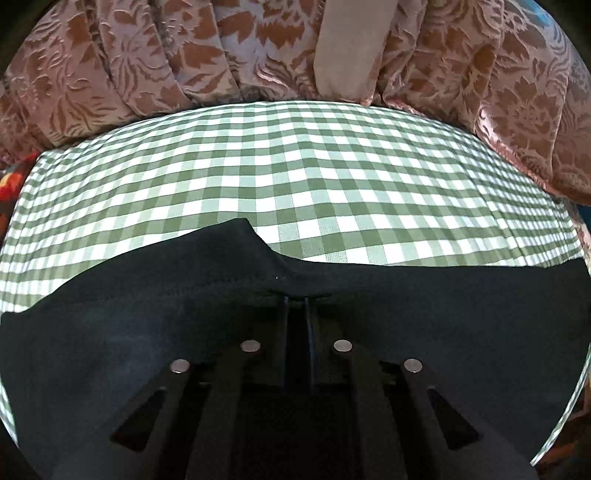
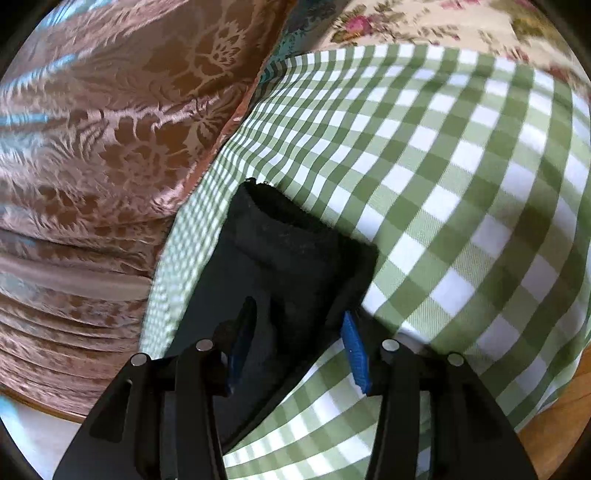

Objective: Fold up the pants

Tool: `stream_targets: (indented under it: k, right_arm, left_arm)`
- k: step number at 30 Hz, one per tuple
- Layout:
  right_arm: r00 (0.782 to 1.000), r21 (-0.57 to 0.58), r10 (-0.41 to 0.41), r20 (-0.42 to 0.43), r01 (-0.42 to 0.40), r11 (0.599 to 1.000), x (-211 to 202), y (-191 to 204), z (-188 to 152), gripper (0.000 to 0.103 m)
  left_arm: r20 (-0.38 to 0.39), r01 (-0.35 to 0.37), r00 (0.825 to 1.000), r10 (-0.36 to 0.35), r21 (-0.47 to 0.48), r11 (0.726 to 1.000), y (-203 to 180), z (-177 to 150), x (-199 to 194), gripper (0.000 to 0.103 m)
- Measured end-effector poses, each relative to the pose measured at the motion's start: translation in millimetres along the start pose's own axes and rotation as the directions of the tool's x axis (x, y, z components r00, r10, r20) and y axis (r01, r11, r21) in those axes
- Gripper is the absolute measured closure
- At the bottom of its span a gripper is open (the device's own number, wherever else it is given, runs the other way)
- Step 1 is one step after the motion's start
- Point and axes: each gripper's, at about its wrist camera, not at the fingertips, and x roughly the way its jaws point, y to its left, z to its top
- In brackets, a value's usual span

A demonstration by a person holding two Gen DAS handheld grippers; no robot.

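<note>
The black pants [image 1: 147, 295] lie on a green-and-white checked cloth [image 1: 295, 166]. In the left wrist view my left gripper [image 1: 297, 301] is shut on the pants' top edge, its narrow fingers pinching the dark fabric, which bunches up there. In the right wrist view the pants [image 2: 280, 251] show as a folded black end lying between the blue-padded fingers [image 2: 354, 350]. My right gripper [image 2: 295, 325] is open around this fabric, the jaws wide apart on either side of it.
A brown floral curtain or bedspread [image 1: 110, 74] hangs along the far edge of the checked cloth [image 2: 461, 184] and also shows in the right wrist view [image 2: 92, 147]. A cream floral fabric [image 2: 424, 22] lies at the top right. Wooden floor [image 2: 554, 424] shows at the lower right.
</note>
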Motion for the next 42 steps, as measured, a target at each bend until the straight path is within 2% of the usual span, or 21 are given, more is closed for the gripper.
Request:
stream_targets:
  k: [3, 7, 9, 12, 16, 20, 23, 27, 33, 42]
  right_arm:
    - [0.999, 0.031, 0.043, -0.013, -0.043, 0.999, -4, -2, -4, 0.056]
    - [0.999, 0.044, 0.047, -0.012, -0.046, 0.998, -3, -1, -6, 0.057]
    - [0.999, 0.042, 0.037, -0.005, -0.036, 0.998, 0, 1, -5, 0.059]
    - [1.0, 0.027, -0.01, 0.006, 0.01, 1.0, 6, 4, -3, 0.078]
    - [0.999, 0.011, -0.032, 0.014, 0.032, 0.999, 10, 6, -4, 0.081]
    - [0.998, -0.019, -0.067, 0.021, 0.067, 0.998, 10, 14, -3, 0.084]
    - [0.998, -0.059, -0.057, 0.04, 0.06, 0.996, 7, 30, -5, 0.086]
    - [0.999, -0.148, -0.009, 0.041, 0.014, 0.989, 0, 61, -11, 0.088]
    - [0.999, -0.268, 0.048, 0.018, -0.041, 0.962, -1, 112, -26, 0.088]
    - [0.99, -0.401, 0.105, -0.099, -0.136, 0.906, 22, 180, -66, 0.088]
  left_arm:
    - [0.053, -0.014, 0.998, 0.016, -0.036, 0.999, -1, -5, -18, 0.095]
    - [0.108, 0.046, 0.993, -0.04, -0.055, 0.997, -10, -24, -49, 0.095]
    - [0.108, 0.07, 0.992, -0.065, -0.041, 0.997, -19, -34, -58, 0.095]
    - [0.107, 0.081, 0.991, -0.08, -0.004, 0.997, -36, -49, -68, 0.095]
    - [0.092, 0.082, 0.992, -0.085, 0.039, 0.996, -53, -69, -76, 0.095]
    - [0.062, 0.093, 0.993, -0.096, 0.042, 0.995, -64, -83, -76, 0.095]
    - [0.066, 0.059, 0.996, -0.062, 0.048, 0.997, -68, -89, -77, 0.095]
    - [0.067, 0.071, 0.995, -0.071, 0.003, 0.997, -63, -93, -80, 0.095]
    - [0.083, 0.08, 0.993, -0.079, -0.008, 0.997, -60, -96, -85, 0.095]
    - [0.101, 0.106, 0.99, -0.102, -0.029, 0.994, -50, -96, -90, 0.095]
